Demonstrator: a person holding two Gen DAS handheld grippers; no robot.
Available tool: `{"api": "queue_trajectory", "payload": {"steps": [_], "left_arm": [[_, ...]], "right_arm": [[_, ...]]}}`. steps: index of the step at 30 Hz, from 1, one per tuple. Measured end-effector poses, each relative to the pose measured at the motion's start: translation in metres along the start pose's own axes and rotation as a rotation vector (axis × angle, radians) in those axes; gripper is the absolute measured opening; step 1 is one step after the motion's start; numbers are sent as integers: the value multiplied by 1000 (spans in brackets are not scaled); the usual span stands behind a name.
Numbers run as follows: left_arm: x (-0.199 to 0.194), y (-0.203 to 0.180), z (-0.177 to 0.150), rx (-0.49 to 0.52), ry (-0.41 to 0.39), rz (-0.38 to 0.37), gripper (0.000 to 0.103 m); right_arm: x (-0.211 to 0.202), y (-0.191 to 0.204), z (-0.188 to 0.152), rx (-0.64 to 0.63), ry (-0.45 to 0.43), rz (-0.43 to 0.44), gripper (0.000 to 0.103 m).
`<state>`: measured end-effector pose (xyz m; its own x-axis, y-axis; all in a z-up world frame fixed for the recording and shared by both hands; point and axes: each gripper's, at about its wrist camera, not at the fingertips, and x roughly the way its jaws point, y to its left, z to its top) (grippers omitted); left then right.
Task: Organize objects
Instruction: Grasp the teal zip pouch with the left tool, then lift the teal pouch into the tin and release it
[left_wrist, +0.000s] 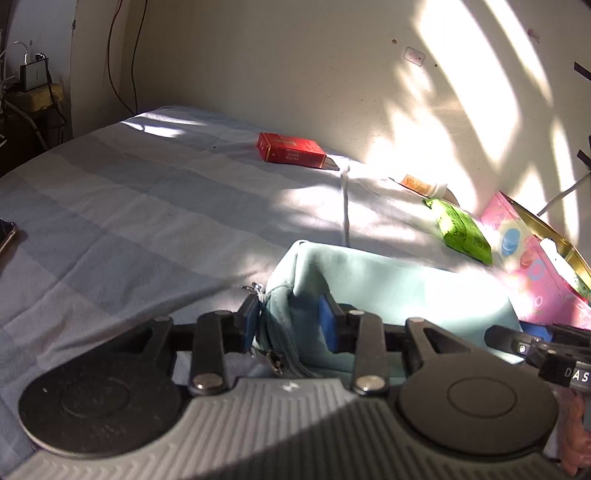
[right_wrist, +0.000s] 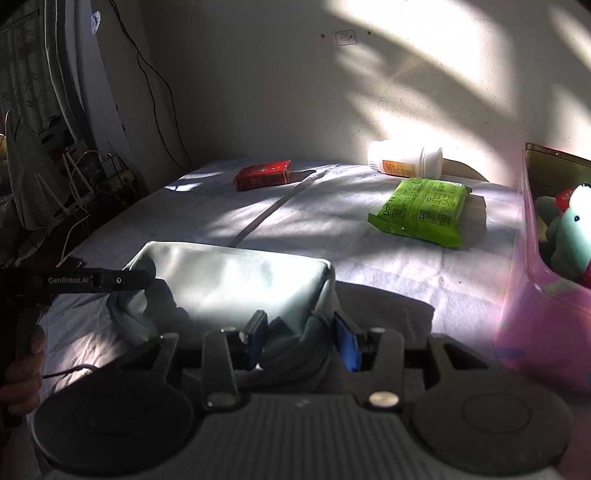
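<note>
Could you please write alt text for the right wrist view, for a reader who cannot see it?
The right hand-held gripper pinches one end of a pale teal zip pouch lying on a sunlit bedsheet. Beyond lie a green snack packet, a white pill bottle on its side and a red box; a pink box stands at right.

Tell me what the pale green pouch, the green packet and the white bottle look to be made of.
Pale green pouch: soft fabric or faux leather, matte; it sags and folds, with a zipper edge. Green packet: thin plastic film, slightly glossy, with crimped ends. White bottle: probably rigid plastic, smooth, with an orange label.
</note>
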<state>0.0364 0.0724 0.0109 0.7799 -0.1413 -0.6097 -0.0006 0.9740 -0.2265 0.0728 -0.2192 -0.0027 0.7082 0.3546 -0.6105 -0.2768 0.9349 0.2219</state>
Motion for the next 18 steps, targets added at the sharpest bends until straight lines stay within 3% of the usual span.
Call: {"api": "queue_trajectory", "payload": {"steps": [3, 7, 12, 18], "left_arm": [[-15, -24, -24, 28, -15, -49, 37], [-17, -63, -28, 92, -19, -130, 37], [-27, -128, -12, 187, -113, -264, 37], [-4, -225, 23, 318, -210, -368, 38]], "right_arm": [[-39, -5, -23, 16, -61, -51, 38], [-83, -18, -47, 40, -147, -162, 37], [-142, -47, -63, 126, -310, -266, 36], [-185, -110, -42, 151, -469, -412, 36]]}}
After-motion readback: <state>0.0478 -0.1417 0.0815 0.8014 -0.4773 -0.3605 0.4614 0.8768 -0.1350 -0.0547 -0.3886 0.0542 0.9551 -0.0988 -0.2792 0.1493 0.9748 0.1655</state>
